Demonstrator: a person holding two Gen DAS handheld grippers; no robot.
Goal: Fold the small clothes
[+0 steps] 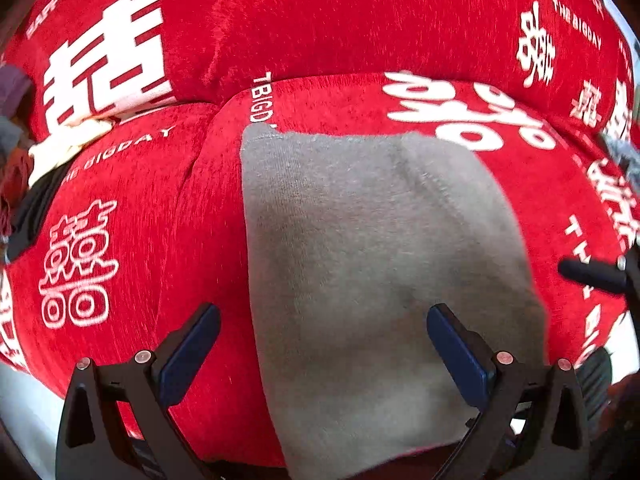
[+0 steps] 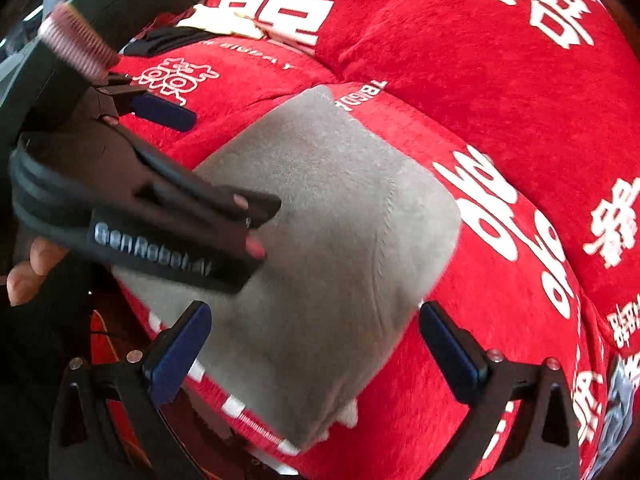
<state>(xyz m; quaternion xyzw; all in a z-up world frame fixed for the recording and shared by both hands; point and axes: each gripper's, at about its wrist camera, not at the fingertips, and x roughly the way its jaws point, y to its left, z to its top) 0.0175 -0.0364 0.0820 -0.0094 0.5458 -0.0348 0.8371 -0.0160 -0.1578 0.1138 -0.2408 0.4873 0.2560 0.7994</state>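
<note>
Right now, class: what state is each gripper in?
Left gripper: open, holding nothing, over the grey garment.
Right gripper: open, holding nothing, over the same garment.

My left gripper (image 1: pixel 324 344) was built of matte black plastic, its two arms shaped like angular brackets with triangular cut-outs. Dark blue pads (image 1: pixel 456 356) lined the inner faces of the fingers, and small round silver screws (image 1: pixel 505 357) sat at the joints. My right gripper (image 2: pixel 316 344) had the same black frame, blue pads and silver screw heads. On the side of the left gripper's black body ran the white lettering "GenRobot.AI" (image 2: pixel 154 250), and a coiled reddish spring (image 2: pixel 78 42) showed near its top.
</note>
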